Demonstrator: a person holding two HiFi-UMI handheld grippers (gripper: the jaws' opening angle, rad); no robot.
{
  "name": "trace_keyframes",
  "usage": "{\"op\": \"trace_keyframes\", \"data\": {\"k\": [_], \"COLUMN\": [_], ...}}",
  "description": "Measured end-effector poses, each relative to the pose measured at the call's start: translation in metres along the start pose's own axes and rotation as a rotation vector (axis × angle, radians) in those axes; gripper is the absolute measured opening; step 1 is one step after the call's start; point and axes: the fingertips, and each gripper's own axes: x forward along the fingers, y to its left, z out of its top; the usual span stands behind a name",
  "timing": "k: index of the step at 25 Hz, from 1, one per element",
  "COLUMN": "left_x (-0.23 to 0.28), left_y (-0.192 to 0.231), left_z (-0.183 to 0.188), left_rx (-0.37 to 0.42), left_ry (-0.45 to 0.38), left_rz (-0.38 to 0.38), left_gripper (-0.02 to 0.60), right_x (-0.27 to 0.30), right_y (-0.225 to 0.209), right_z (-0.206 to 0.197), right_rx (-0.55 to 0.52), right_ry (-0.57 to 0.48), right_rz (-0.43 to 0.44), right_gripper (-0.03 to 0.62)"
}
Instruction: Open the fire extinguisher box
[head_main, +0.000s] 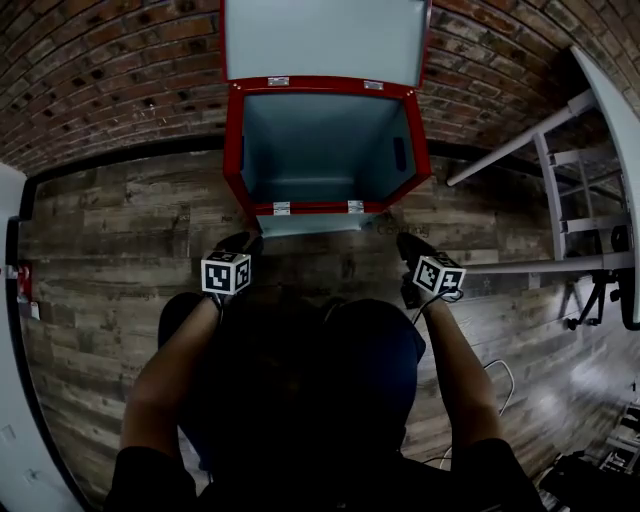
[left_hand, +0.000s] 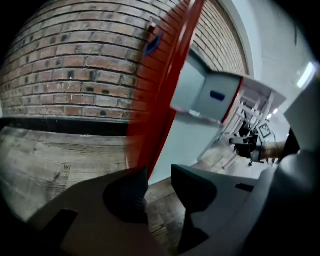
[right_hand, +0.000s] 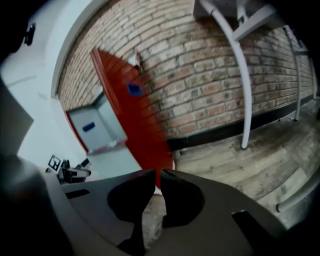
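The red fire extinguisher box (head_main: 232, 150) stands on the wood floor against the brick wall. Its lid (head_main: 325, 38) is raised and a front flap (head_main: 315, 222) is folded down; the pale grey inside shows nothing in it. My left gripper (head_main: 240, 242) hovers just before the box's front left corner, jaws apart with nothing between them (left_hand: 160, 175), and the red side wall (left_hand: 160, 85) rises right ahead. My right gripper (head_main: 408, 245) is off the front right corner, jaws nearly together and empty (right_hand: 158, 175), with the red side (right_hand: 135, 120) ahead.
A brick wall (head_main: 100, 80) runs behind the box. A white metal frame (head_main: 560, 190) stands to the right, with one of its tubes (right_hand: 240, 75) close to my right gripper. A thin cable (head_main: 500, 385) loops on the plank floor (head_main: 110, 260).
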Motion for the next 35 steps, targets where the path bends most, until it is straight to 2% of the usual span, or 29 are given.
{"op": "trace_keyframes", "data": {"k": [2,3,6,8,11,14,16,18,19,21,23,26,28,30,33,35], "left_x": [-0.034,-0.055,-0.126,-0.176,-0.247,-0.302,-0.316,-0.313,-0.309,-0.303,-0.298,-0.292,-0.288,-0.289,-0.306,-0.321], "left_y": [-0.008,-0.013,-0.037,-0.056,-0.084,-0.111,-0.119,-0.115,-0.111,-0.104,-0.105,-0.116,-0.119,-0.118,-0.123,-0.125], "left_z": [0.027,0.046,0.11,0.147,0.197,0.229,0.231,0.221,0.216,0.209,0.205,0.203,0.206,0.213,0.223,0.227], "left_rx": [-0.059,-0.06,0.018,0.063,0.132,0.209,0.223,0.221,0.222,0.228,0.223,0.236,0.251,0.234,0.202,0.176], "left_ry": [-0.09,-0.15,-0.376,-0.526,-0.701,-0.852,-0.92,-0.922,-0.91,-0.894,-0.895,-0.882,-0.857,-0.829,-0.804,-0.764], "left_rz": [-0.062,-0.084,-0.137,-0.156,-0.123,-0.104,-0.127,-0.107,-0.08,-0.033,-0.022,-0.021,0.005,0.028,0.014,0.036], "left_gripper": [0.184,0.16,0.109,0.083,0.066,0.058,0.054,0.051,0.049,0.048,0.048,0.048,0.048,0.048,0.048,0.048], "right_x": [-0.046,-0.07,-0.137,-0.171,-0.208,-0.225,-0.214,-0.195,-0.189,-0.187,-0.185,-0.18,-0.177,-0.168,-0.14,-0.13], "right_y": [0.003,0.011,0.071,0.133,0.242,0.339,0.374,0.379,0.375,0.366,0.361,0.366,0.376,0.38,0.368,0.356], "right_z": [0.063,0.099,0.199,0.245,0.281,0.282,0.266,0.244,0.237,0.237,0.239,0.232,0.235,0.239,0.241,0.239], "right_rx": [0.043,0.052,0.004,-0.045,-0.069,-0.067,-0.178,-0.324,-0.349,-0.318,-0.304,-0.315,-0.345,-0.37,-0.259,-0.183], "right_ry": [-0.192,-0.293,-0.531,-0.61,-0.643,-0.67,-0.692,-0.688,-0.675,-0.684,-0.699,-0.672,-0.664,-0.657,-0.577,-0.536], "right_rz": [0.013,0.035,0.126,0.191,0.31,0.455,0.48,0.411,0.386,0.386,0.381,0.377,0.389,0.402,0.43,0.417], "right_gripper": [0.043,0.043,0.043,0.043,0.043,0.043,0.043,0.043,0.043,0.04,0.038,0.038,0.038,0.038,0.038,0.038]}}
